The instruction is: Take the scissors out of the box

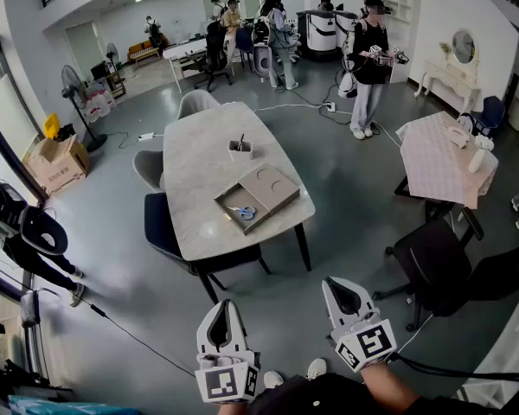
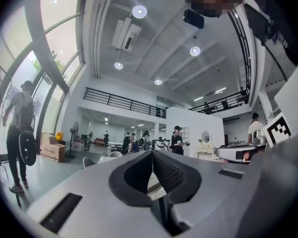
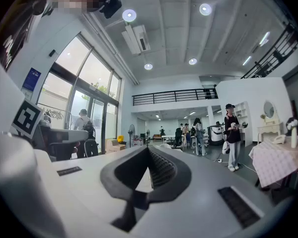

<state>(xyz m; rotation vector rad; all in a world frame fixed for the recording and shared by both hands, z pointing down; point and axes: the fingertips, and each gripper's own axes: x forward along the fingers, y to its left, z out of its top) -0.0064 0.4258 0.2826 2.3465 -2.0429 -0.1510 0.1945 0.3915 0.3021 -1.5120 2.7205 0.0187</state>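
A flat brown box (image 1: 258, 196) lies open on a grey stone table (image 1: 199, 158) in the middle of the head view. Blue-handled scissors (image 1: 243, 213) rest in the box's near left part. My left gripper (image 1: 225, 311) and right gripper (image 1: 340, 290) hang side by side at the bottom of that view, well short of the table, over the floor. Both are shut with nothing between the pads. In the left gripper view the left gripper (image 2: 151, 155) points level across the room, and the right gripper (image 3: 148, 151) does the same in its own view.
A small white holder (image 1: 240, 150) with a pen stands behind the box. Dark chairs (image 1: 160, 223) sit at the table's left side, and a black office chair (image 1: 437, 266) is at the right. A table with a checked cloth (image 1: 445, 158) stands beyond it. Several people stand far off.
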